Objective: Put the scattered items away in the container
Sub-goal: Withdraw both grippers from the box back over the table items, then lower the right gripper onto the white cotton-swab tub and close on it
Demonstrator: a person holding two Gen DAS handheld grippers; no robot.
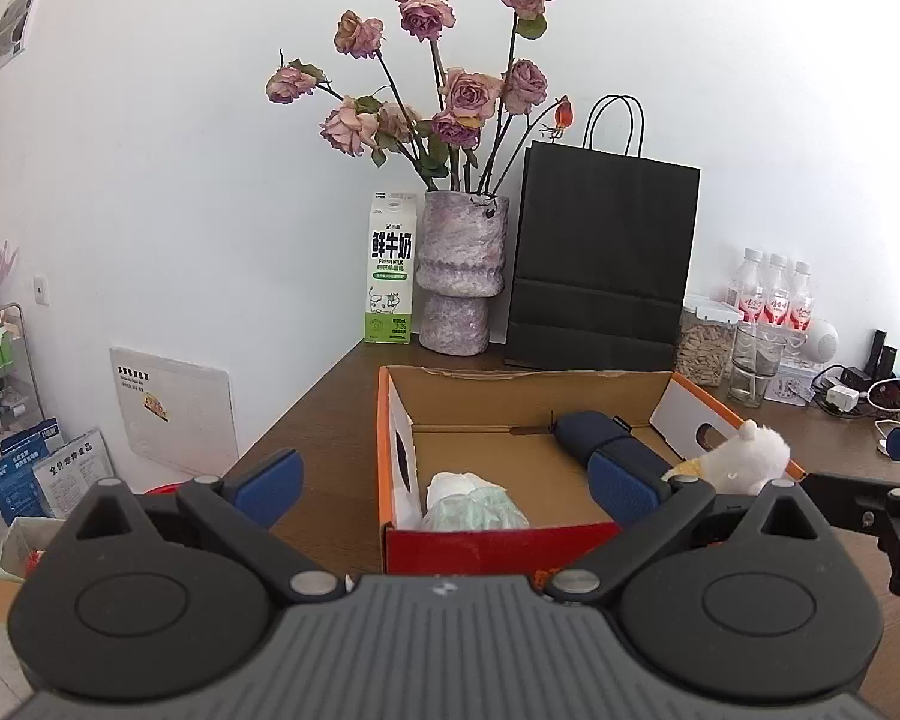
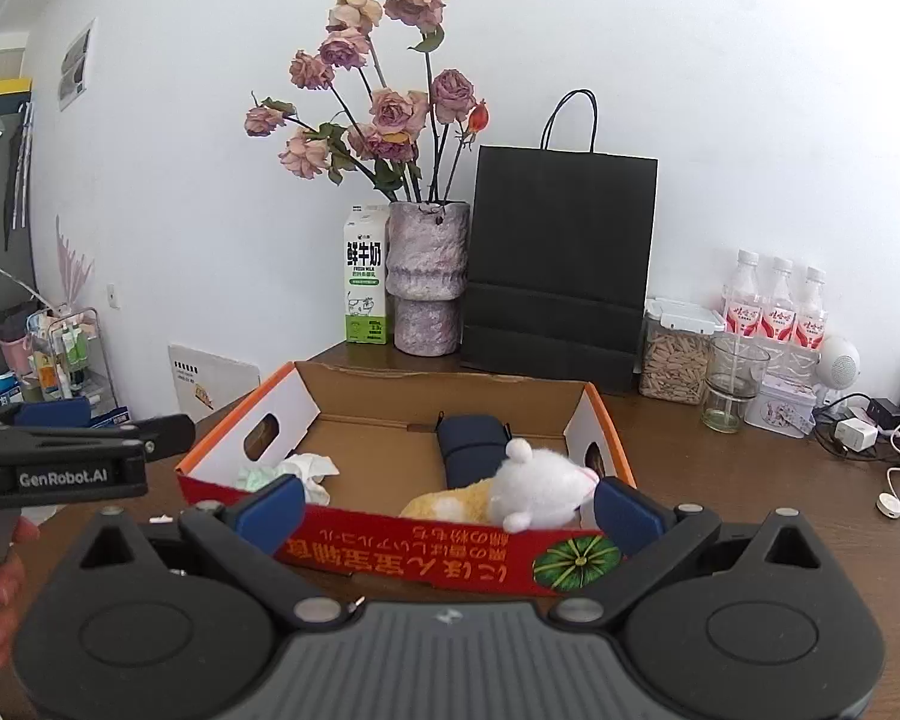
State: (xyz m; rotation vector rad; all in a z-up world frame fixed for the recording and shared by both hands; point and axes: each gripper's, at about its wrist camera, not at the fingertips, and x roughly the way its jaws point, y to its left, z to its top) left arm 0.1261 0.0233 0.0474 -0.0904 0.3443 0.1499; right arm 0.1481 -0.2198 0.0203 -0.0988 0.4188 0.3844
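Note:
An open cardboard box with a red front and orange rim stands on the brown table. It holds a crumpled white and green bundle, a navy pouch and a white and yellow plush toy against its right wall. My left gripper is open in front of the box, with nothing in its jaws. In the right wrist view the box holds the plush toy, the pouch and the bundle. My right gripper is open at the near wall, holding nothing.
Behind the box stand a milk carton, a vase of dried roses and a black paper bag. At the right are a seed jar, a glass, water bottles and cables. The table's edge runs at the left.

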